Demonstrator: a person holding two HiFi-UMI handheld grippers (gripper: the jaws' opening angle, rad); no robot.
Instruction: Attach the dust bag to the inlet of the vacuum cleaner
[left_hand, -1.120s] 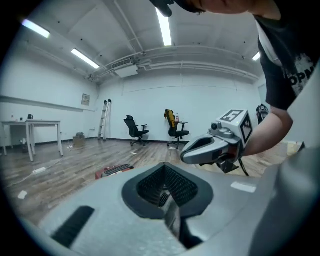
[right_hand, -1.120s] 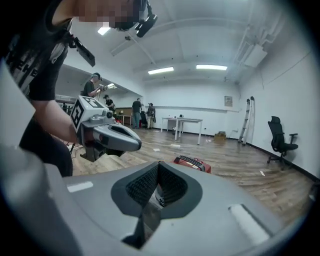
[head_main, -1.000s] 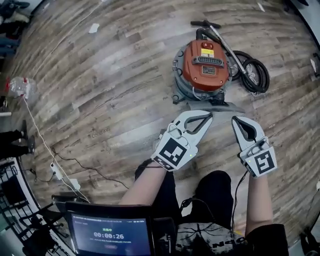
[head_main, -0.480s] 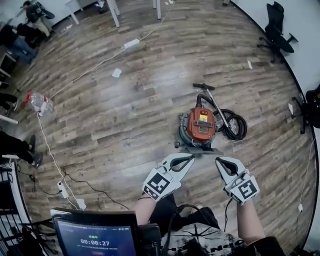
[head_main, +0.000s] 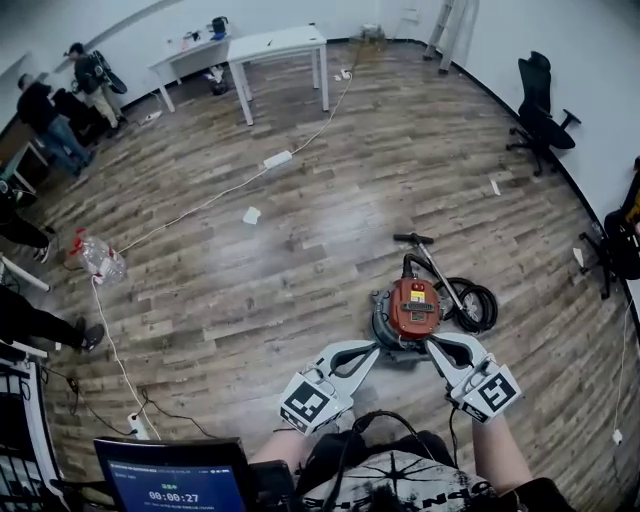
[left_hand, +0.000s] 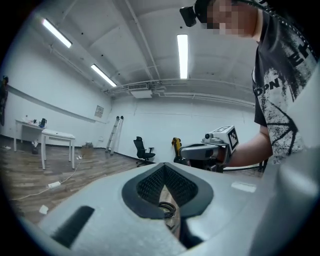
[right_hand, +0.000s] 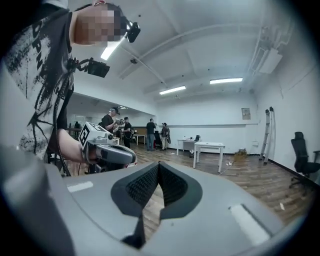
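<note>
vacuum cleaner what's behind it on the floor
A wand lies behind the vacuum cleaner, a coiled black hose alongside. The left gripper and right gripper cover its near edge.

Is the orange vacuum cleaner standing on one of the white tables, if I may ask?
No, the vacuum cleaner stands on the wooden floor, far from the white tables.

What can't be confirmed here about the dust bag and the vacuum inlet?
- Dust bag: seen in no view.
- Inlet: head view, vacuum cleaner too small; its near side is partly behind the tips of the left hand-held gripper and right hand-held gripper.
- Gripper views: both look across the room; own jaws block the floor.
- Laptop screen: head view, cut by the bottom edge.
</note>
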